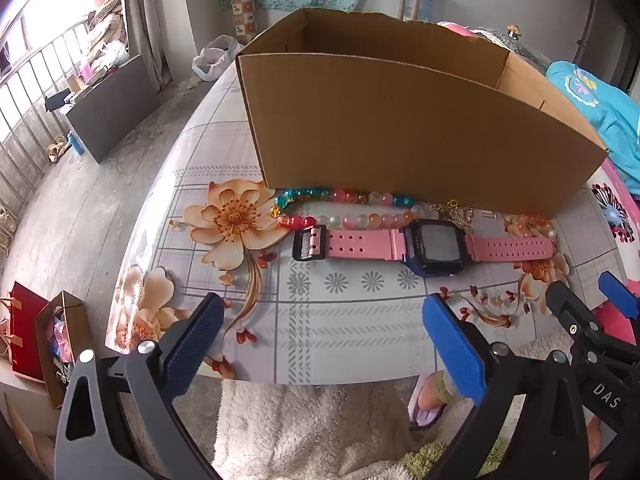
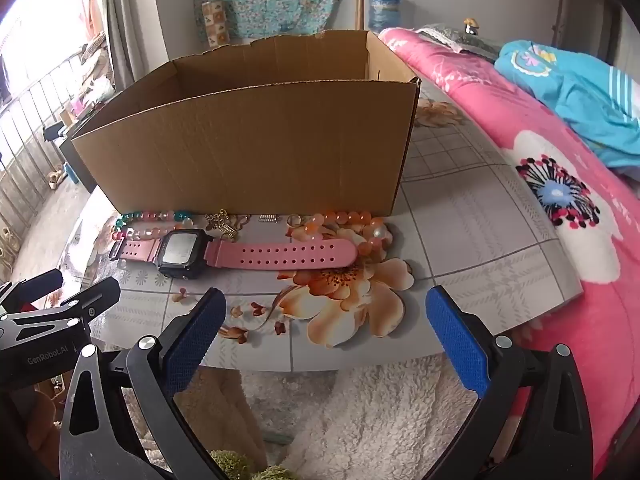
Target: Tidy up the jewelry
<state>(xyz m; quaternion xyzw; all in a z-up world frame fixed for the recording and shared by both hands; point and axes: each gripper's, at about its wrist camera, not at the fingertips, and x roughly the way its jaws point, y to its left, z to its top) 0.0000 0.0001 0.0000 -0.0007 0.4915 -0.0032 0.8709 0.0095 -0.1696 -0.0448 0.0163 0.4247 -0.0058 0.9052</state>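
Ahead: watch (image 1: pixel 434 246) beyond left gripper (image 1: pixel 320 312) | jaws wide, empty

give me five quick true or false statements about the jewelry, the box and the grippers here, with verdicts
1. The pink-strapped digital watch lies flat on the flower-print tablecloth. True.
2. The multicoloured bead bracelet is inside the brown cardboard box. False: it lies on the cloth in front of the box.
3. The left gripper is open and empty. True.
4. The right gripper is clamped on the watch strap. False: it is open, short of the watch.
5. The orange bead bracelet sits by the holed strap end. True.
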